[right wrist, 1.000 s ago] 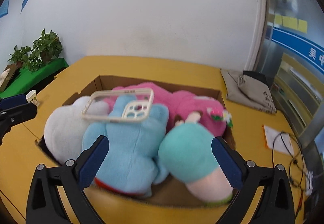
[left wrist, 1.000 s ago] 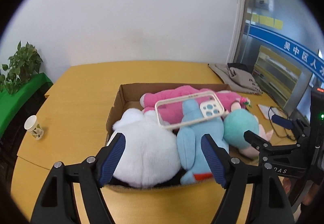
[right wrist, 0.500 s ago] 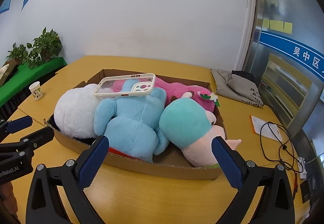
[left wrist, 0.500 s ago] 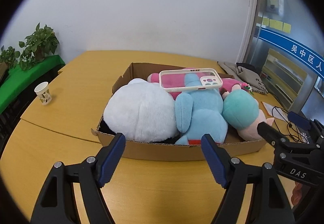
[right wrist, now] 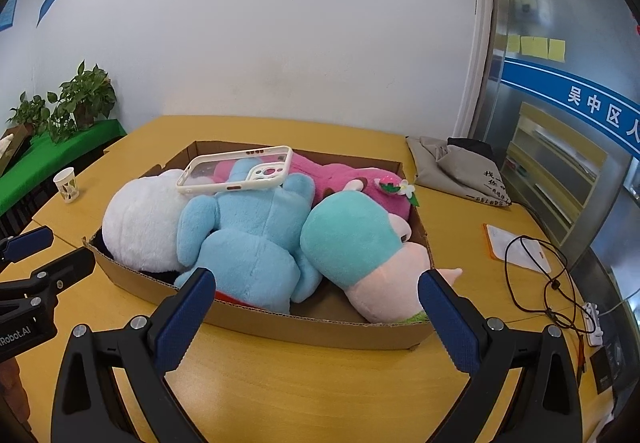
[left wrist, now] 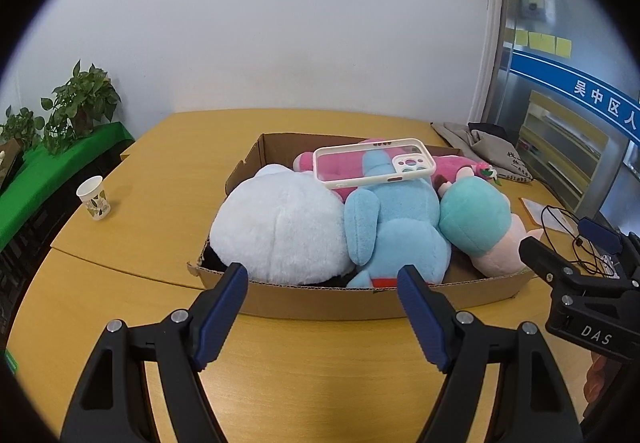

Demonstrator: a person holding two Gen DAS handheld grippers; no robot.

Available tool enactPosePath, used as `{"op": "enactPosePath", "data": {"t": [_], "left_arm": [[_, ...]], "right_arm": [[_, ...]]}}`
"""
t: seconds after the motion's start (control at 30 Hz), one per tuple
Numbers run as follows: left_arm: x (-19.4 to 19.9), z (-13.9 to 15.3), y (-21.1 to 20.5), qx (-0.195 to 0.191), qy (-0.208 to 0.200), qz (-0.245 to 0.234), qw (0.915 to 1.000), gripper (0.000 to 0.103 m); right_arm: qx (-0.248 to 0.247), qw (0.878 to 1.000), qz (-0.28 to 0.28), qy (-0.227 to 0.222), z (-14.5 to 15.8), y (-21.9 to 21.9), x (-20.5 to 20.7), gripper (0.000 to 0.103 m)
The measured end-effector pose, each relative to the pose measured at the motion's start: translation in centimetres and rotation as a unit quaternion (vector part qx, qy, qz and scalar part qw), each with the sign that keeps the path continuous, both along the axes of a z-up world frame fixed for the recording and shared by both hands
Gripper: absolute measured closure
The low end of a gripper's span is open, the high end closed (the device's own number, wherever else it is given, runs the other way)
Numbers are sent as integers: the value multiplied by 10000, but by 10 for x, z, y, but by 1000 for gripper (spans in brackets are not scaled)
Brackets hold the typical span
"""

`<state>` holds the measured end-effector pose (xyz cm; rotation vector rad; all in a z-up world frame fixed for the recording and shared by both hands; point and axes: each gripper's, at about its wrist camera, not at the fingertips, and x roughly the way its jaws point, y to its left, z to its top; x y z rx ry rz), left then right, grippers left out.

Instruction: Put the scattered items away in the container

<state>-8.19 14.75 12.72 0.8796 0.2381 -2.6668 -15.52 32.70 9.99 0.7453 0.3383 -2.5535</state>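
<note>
A shallow cardboard box point(left wrist: 320, 303) point(right wrist: 280, 323) sits on the yellow table. It holds a white plush point(left wrist: 276, 223) point(right wrist: 140, 227), a blue plush point(left wrist: 396, 227) point(right wrist: 248, 239), a teal and pink plush point(left wrist: 476, 223) point(right wrist: 352, 243) and a pink plush point(left wrist: 340, 167) point(right wrist: 352, 179). A cream phone case point(left wrist: 374, 167) point(right wrist: 238, 175) lies on top of the plushes. My left gripper point(left wrist: 322, 311) is open and empty, in front of the box's near wall. My right gripper point(right wrist: 316, 317) is open and empty, near the box's front right wall.
A paper cup point(left wrist: 94, 198) point(right wrist: 67, 185) stands on the table at the left. A grey cloth bag point(right wrist: 460, 171) lies at the back right. A card and a black cable point(right wrist: 536, 267) lie at the right. Potted plants point(left wrist: 76, 103) stand on a green shelf at far left.
Both grippers have pulled back from above the box toward the table's near side. The box and its contents now lie farther ahead. Both stay open.
</note>
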Motion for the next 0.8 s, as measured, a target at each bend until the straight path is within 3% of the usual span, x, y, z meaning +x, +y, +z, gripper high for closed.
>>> {"op": "enactPosePath", "data": {"t": [0.8], "left_arm": [[-9,-7,23,50,-351,-182,9992,26]], "right_arm": [[-30,9999,-64,-109,-7,13,7,0]]}}
